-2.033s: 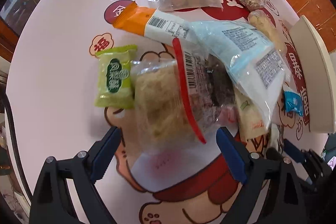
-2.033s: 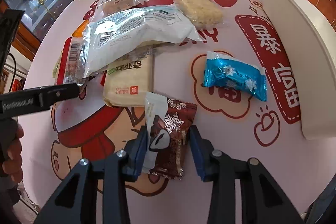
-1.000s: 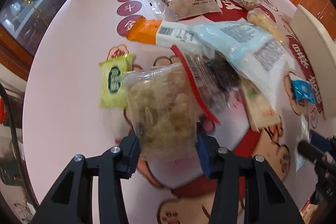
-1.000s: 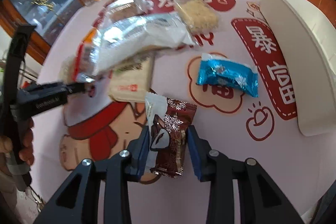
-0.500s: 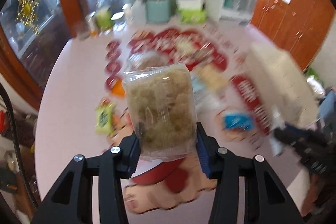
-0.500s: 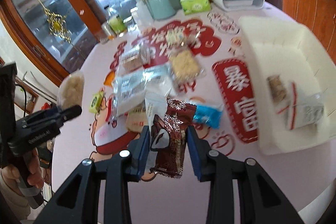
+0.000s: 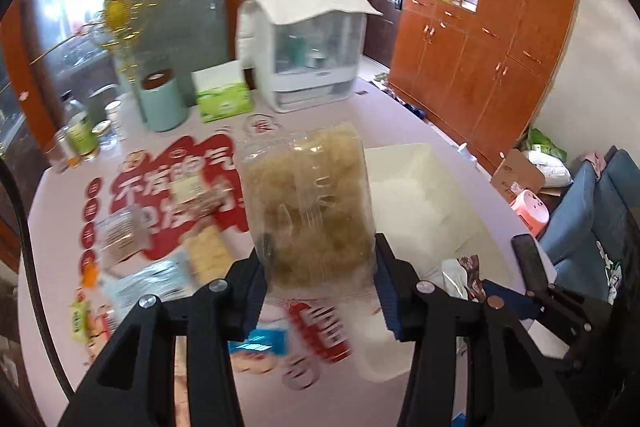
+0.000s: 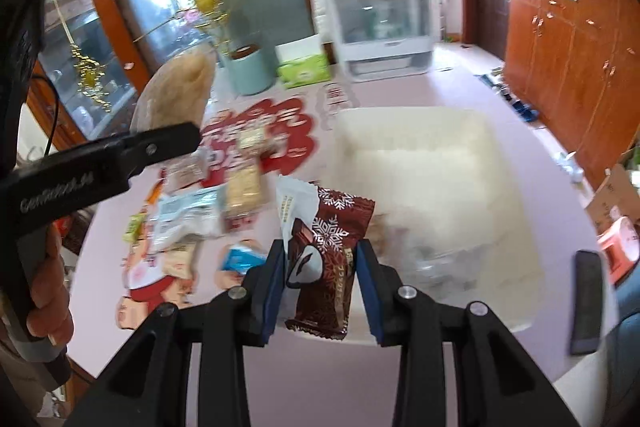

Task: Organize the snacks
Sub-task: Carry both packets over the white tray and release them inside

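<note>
My left gripper (image 7: 318,279) is shut on a clear bag of pale puffed snack (image 7: 310,203) and holds it high above the table, near the white bin (image 7: 424,195). My right gripper (image 8: 322,279) is shut on a dark red snowflake wrapper snack (image 8: 326,255), held above the near left edge of the white bin (image 8: 424,163). The left gripper and its bag (image 8: 176,95) also show at the left of the right wrist view. The right gripper with its wrapper (image 7: 464,275) shows at the lower right of the left wrist view. Blurred packets lie inside the bin.
Several snack packets (image 8: 192,215) lie on the pink printed table (image 8: 304,387), with a small blue packet (image 8: 240,259) near the bin. A teal canister (image 7: 162,103), a green tissue box (image 7: 224,99) and a white appliance (image 7: 308,55) stand at the back. A black phone (image 8: 588,299) lies at the right.
Both grippers have risen well above the table and swung right toward the white bin, each still holding its snack. The bin now lies under and ahead of them.
</note>
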